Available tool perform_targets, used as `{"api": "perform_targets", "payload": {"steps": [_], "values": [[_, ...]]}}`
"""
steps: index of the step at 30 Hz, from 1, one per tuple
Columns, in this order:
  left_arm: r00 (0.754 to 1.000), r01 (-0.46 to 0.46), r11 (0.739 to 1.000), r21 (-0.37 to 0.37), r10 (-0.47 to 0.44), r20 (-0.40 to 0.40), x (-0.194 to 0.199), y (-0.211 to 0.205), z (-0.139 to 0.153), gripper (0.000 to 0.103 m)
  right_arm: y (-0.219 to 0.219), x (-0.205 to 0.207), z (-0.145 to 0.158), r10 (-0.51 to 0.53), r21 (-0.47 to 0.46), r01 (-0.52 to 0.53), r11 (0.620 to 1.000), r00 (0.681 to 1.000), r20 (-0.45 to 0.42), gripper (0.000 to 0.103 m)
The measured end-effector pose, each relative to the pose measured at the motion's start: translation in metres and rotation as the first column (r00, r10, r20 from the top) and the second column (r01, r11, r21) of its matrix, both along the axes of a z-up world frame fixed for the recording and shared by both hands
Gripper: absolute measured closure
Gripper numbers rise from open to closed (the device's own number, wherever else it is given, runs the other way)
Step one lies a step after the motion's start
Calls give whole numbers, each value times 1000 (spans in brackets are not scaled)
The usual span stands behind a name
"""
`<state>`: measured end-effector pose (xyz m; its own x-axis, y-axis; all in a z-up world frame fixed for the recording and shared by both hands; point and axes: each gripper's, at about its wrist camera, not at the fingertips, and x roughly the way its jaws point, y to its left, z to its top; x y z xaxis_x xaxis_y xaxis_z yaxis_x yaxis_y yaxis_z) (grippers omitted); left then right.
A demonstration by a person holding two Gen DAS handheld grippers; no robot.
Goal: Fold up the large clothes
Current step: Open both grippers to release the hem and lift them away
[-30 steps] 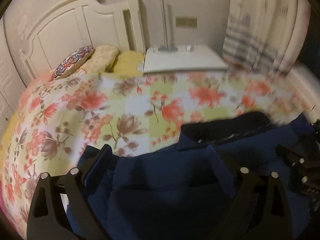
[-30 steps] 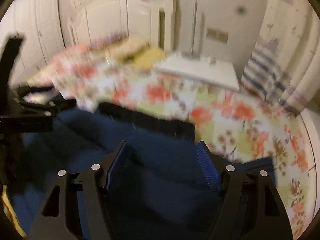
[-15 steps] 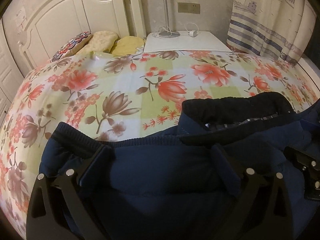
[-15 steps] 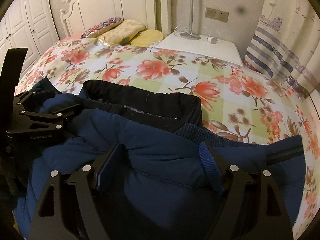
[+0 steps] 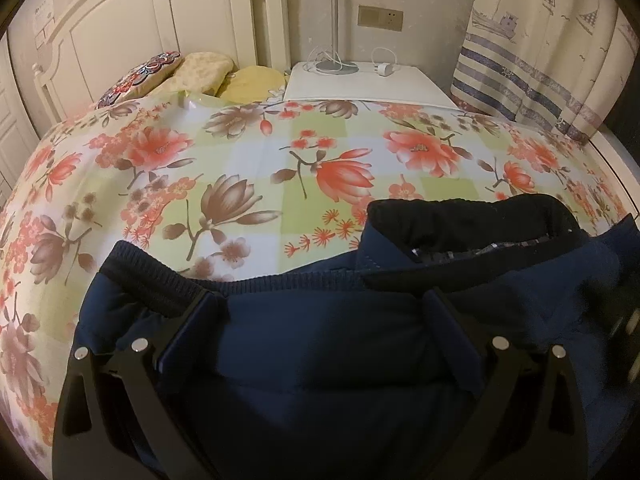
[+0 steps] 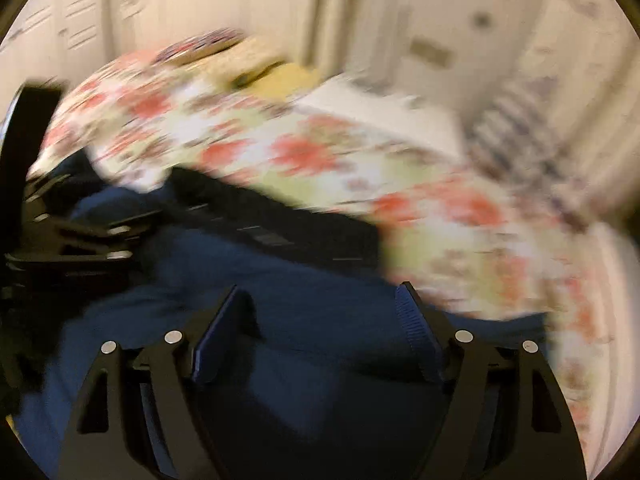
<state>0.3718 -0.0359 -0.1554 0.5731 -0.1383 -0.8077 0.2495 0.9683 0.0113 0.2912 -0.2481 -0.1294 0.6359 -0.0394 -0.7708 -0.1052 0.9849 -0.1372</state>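
Note:
A navy padded jacket [image 5: 320,344] with a black ribbed collar [image 5: 460,220] lies folded on the floral bedspread [image 5: 240,152]. My left gripper [image 5: 324,320] is open, its fingers spread wide over the jacket's ribbed hem. My right gripper [image 6: 320,316] is open too, fingers spread above the jacket [image 6: 300,360]; this view is motion-blurred. The left gripper [image 6: 76,240] shows at the left edge of the right wrist view.
A white headboard [image 5: 140,28] and pillows [image 5: 208,76] are at the far end of the bed. A white nightstand [image 5: 360,84] with a lamp base and charger stands behind it. A striped curtain [image 5: 540,60] hangs at the right.
Both grippers stay open over the jacket. The left view has steadied. The right gripper is moving again and its view has blurred, shifting away from the jacket edge.

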Motion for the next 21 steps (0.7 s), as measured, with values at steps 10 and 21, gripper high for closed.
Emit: {"api": "perform_targets", "payload": {"steps": [10, 21], "values": [[1000, 12, 999, -42, -11, 24, -8, 6, 17, 3, -117, -14, -32, -216, 334, 218, 917, 975, -46, 26], [991, -106, 965, -240, 82, -108, 19, 86, 8, 3, -124, -19, -34, -212, 393, 209, 895, 977, -36, 25]]}}
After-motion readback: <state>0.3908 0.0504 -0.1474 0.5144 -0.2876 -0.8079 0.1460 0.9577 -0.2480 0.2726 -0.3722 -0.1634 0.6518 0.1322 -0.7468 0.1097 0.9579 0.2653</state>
